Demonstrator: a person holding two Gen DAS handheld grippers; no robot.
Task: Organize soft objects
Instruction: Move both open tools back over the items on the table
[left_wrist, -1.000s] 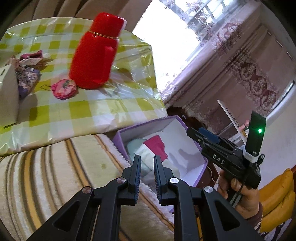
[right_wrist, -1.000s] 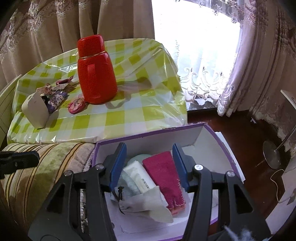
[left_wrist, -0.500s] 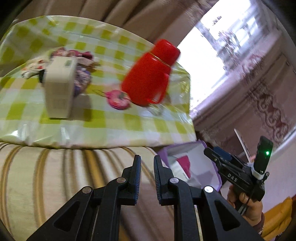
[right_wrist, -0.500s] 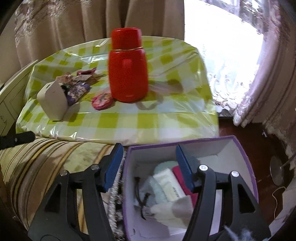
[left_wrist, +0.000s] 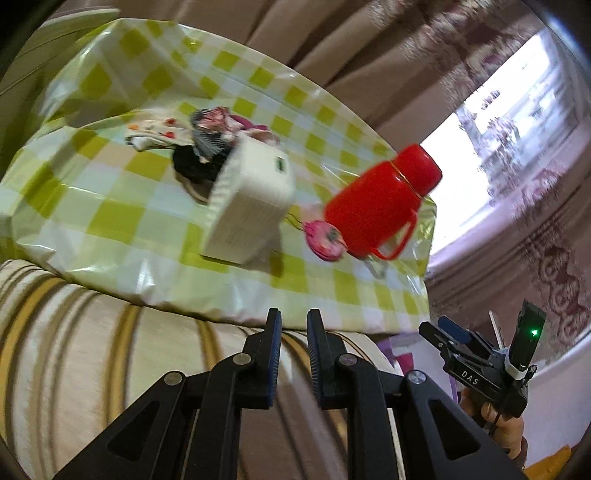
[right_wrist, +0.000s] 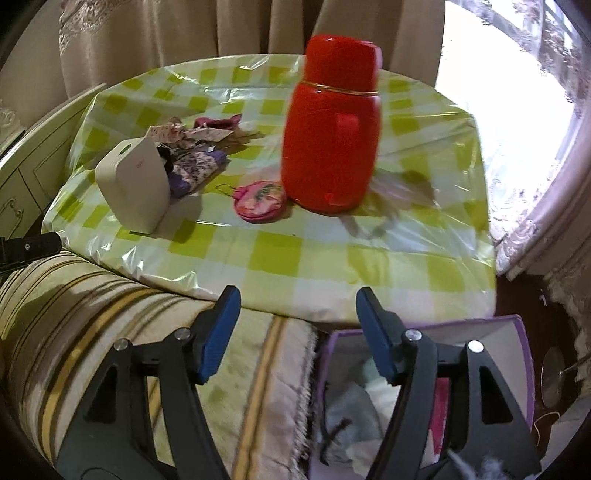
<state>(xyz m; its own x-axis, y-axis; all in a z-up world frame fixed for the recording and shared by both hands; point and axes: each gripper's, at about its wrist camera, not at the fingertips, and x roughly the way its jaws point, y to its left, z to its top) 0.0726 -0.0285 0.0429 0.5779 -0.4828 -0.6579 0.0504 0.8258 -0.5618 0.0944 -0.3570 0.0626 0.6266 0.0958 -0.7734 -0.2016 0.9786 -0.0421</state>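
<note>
A pile of small cloth items (right_wrist: 201, 162) lies behind a white box (right_wrist: 135, 188) on the green-checked table; it also shows in the left wrist view (left_wrist: 212, 138). A pink round pouch (right_wrist: 260, 199) lies beside the red flask (right_wrist: 332, 136). A purple box (right_wrist: 517, 332) below the table edge holds folded cloths (right_wrist: 354, 410). My left gripper (left_wrist: 293, 332) hovers over the striped sofa arm with jaws nearly closed and nothing between them. My right gripper (right_wrist: 297, 321) is open and empty above the sofa and the box edge.
The red flask (left_wrist: 380, 206) and white box (left_wrist: 251, 210) stand on the table (left_wrist: 110, 206). A striped sofa cushion (right_wrist: 92, 314) lies below the table edge. Curtains hang behind. A bright window is at the right.
Both grippers have swung up and left, away from the purple box toward the table. The purple box has slid low in both views. Neither gripper's opening has changed.
</note>
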